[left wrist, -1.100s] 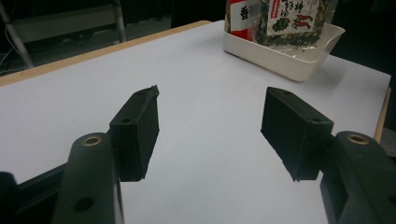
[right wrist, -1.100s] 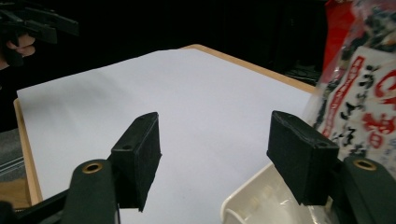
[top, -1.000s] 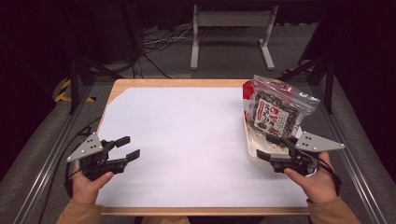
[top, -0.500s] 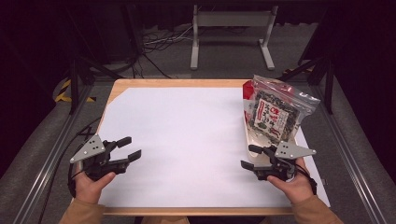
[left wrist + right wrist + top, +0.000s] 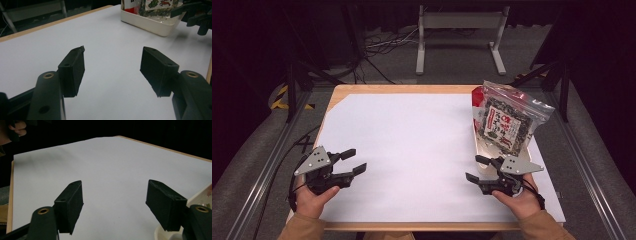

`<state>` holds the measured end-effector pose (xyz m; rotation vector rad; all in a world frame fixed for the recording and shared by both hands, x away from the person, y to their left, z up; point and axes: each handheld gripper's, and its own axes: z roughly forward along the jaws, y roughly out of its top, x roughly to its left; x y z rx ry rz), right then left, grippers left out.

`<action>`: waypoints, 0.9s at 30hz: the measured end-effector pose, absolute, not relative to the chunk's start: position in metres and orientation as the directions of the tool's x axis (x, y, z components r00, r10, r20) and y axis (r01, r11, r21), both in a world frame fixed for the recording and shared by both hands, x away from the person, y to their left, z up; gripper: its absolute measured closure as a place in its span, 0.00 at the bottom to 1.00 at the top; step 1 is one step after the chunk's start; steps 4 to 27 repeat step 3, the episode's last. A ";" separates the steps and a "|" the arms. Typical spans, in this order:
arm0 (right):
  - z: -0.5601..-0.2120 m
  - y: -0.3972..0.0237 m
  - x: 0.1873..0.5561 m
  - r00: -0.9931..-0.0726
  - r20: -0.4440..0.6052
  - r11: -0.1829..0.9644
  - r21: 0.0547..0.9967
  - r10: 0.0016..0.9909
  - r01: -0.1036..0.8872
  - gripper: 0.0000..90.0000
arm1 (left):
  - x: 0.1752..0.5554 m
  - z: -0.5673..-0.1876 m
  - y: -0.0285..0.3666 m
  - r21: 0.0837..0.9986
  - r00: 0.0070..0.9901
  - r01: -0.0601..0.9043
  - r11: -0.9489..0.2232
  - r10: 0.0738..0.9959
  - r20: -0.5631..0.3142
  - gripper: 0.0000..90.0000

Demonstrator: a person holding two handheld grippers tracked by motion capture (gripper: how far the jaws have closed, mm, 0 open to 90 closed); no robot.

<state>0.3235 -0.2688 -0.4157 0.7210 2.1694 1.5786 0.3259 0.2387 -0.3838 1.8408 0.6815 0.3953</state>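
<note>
Now, both your tools sit low near the front edge of the tabletop, empty: the left tool released, the right tool having just been spreading with nothing between its jaws. Just beyond it, the snack bag stands upright in the white tray, long axis vertical, leaning back. Grab clumsily and you could tip it over.

Bag in tray at table's right, behind right claw
</note>
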 end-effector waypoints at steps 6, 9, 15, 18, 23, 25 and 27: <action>-0.415 -0.269 0.323 -0.803 0.009 0.242 0.951 0.597 0.191 0.33 | 0.326 -0.384 0.239 0.930 0.779 0.265 -0.254 0.625 -0.051 0.40; -0.415 -0.269 0.323 -0.803 0.009 0.242 0.951 0.597 0.191 0.33 | 0.326 -0.384 0.239 0.930 0.779 0.265 -0.254 0.625 -0.051 0.40; -0.415 -0.269 0.323 -0.803 0.009 0.242 0.951 0.597 0.191 0.33 | 0.326 -0.384 0.239 0.930 0.779 0.265 -0.254 0.625 -0.051 0.40; -0.415 -0.269 0.323 -0.803 0.009 0.242 0.951 0.597 0.191 0.33 | 0.326 -0.384 0.239 0.930 0.779 0.265 -0.254 0.625 -0.051 0.40; -0.415 -0.269 0.323 -0.803 0.009 0.242 0.951 0.597 0.191 0.33 | 0.326 -0.384 0.239 0.930 0.779 0.265 -0.254 0.625 -0.051 0.40; -0.415 -0.269 0.323 -0.803 0.009 0.242 0.951 0.597 0.191 0.33 | 0.326 -0.384 0.239 0.930 0.779 0.265 -0.254 0.625 -0.051 0.40; -0.415 -0.269 0.323 -0.803 0.009 0.242 0.951 0.597 0.191 0.33 | 0.326 -0.384 0.239 0.930 0.779 0.265 -0.254 0.625 -0.051 0.40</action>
